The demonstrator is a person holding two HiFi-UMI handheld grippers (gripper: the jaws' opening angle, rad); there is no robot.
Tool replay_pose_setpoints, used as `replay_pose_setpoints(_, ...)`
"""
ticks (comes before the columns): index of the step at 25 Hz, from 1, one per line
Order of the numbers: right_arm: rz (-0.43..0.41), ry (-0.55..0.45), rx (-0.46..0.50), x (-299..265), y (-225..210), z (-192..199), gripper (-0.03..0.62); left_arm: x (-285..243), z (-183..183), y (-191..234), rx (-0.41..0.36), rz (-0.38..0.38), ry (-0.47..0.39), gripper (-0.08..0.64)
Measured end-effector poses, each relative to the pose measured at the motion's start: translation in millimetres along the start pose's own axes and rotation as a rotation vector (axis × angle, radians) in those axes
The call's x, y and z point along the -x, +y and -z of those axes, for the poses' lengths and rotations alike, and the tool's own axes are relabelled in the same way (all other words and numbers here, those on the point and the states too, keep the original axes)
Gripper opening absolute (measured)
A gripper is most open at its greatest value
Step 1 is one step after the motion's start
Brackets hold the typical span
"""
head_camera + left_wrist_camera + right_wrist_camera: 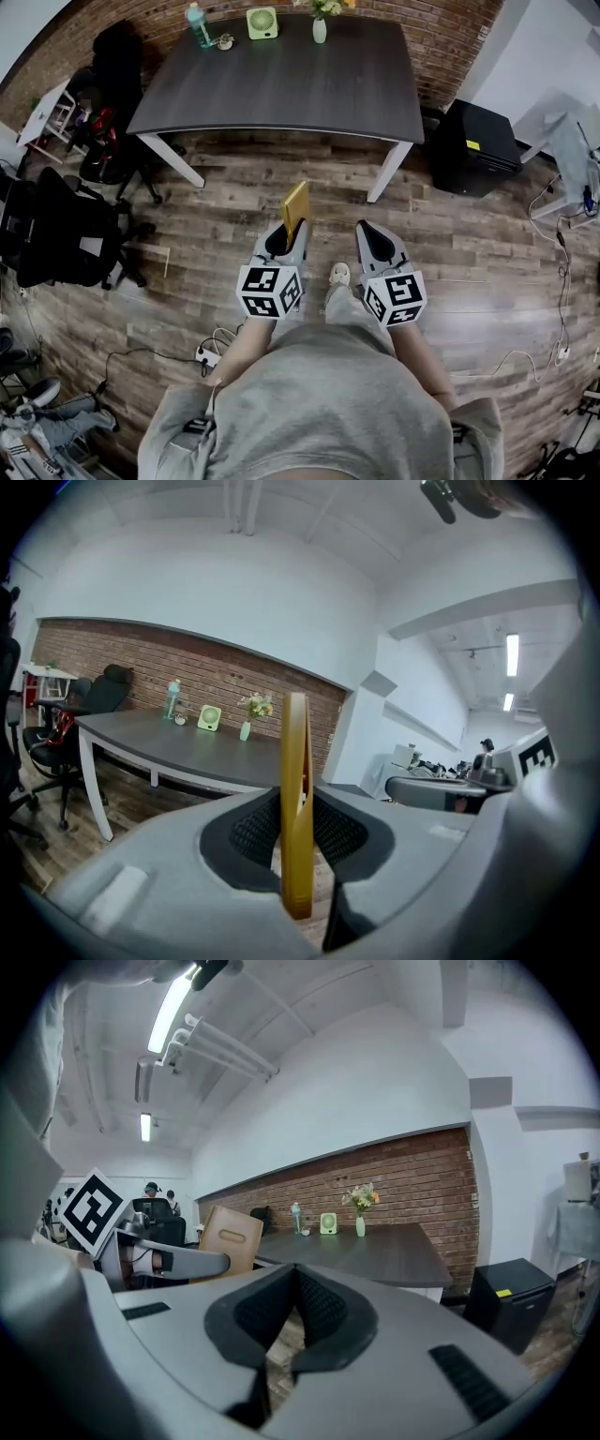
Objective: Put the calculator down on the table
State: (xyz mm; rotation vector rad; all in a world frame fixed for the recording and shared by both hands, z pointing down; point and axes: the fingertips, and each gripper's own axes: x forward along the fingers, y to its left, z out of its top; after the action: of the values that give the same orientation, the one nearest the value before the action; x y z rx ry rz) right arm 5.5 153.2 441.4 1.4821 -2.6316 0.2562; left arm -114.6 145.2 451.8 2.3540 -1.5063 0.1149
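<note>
I had left gripper (284, 236) jaws clamped on the calculator (295, 206) at frame centre, right gripper (367, 232) jaws closed

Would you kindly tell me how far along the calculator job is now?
Done: the calculator is clamped edge-up in the left gripper. In hand: it is held over the wooden floor, short of the table. Left: reach the table and set it down. The right gripper is shut and empty.

A thin mustard-yellow calculator (295, 208) is standing upright on edge, pinched in the left gripper (287, 232); the dark-topped, white-legged table (309, 84) is sitting at twelve o'clock, well apart.
</note>
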Motion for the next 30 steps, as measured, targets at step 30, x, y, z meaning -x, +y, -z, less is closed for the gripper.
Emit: replay_pose_setpoints(30,-0.062,-0.016,0.037,-134,-158,-53,0.002,-189,-65,13,0.024,-0.065,-0.035,0.087)
